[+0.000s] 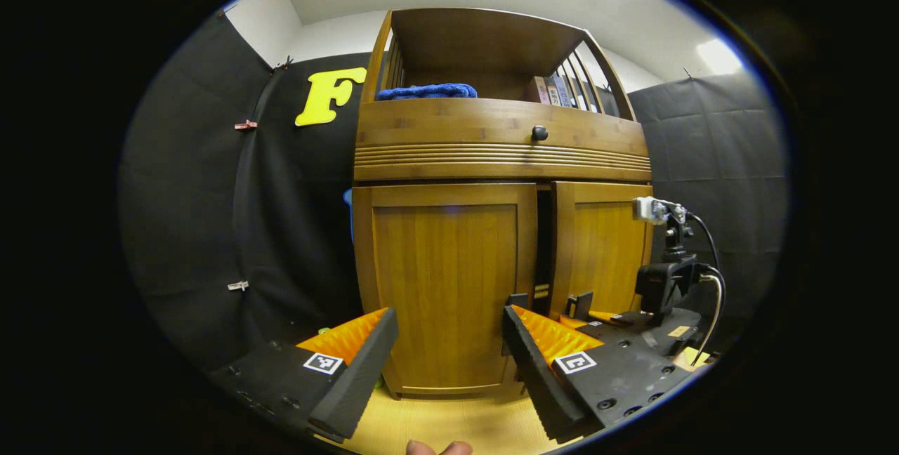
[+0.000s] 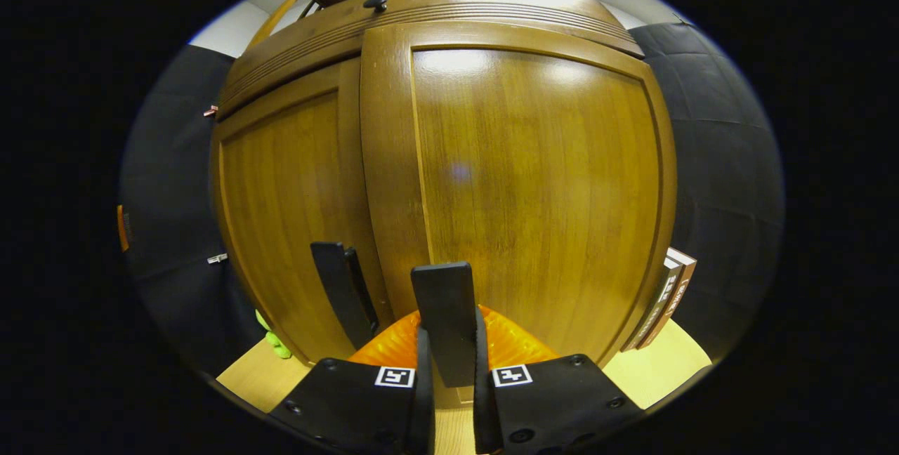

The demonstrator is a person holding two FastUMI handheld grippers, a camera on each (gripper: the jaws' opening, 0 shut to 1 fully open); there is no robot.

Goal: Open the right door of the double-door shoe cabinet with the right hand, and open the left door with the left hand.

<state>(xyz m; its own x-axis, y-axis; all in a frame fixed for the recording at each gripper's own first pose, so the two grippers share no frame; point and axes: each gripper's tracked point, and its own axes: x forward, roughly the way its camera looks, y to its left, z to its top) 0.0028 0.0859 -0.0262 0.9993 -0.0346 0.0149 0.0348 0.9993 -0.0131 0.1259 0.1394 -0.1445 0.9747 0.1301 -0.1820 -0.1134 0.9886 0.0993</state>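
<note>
From the left gripper view I see the varnished bamboo double-door shoe cabinet (image 1: 502,230) standing on the pale wooden bench (image 1: 449,423), filling the centre from about 12 down to 6 o'clock. Its right door (image 1: 597,251) is already swung slightly out, with a dark gap between it and the left door (image 1: 446,286), which sits flush and closed. My left hand-held gripper (image 1: 449,364) hangs in front of that left door at 6 o'clock with its fingers spread wide, touching nothing. The right hand-held gripper (image 1: 579,307) shows toward 4 o'clock, low at the inner edge of the right door. In the right gripper view that door (image 2: 534,188) bulges close across the centre, and the right hand-held gripper (image 2: 449,328) at 6 o'clock has its fingers pressed near together; something dark and flat stands between them, but I cannot tell whether they pinch the door's edge or a part of the door at all. Up at 12 o'clock a small dark round knob (image 1: 539,133) sits on the drawer front, a folded blue cloth (image 1: 427,91) on the open shelf above. I judge the first half under way, the right door cracked but far from open, and the left door untouched.
</note>
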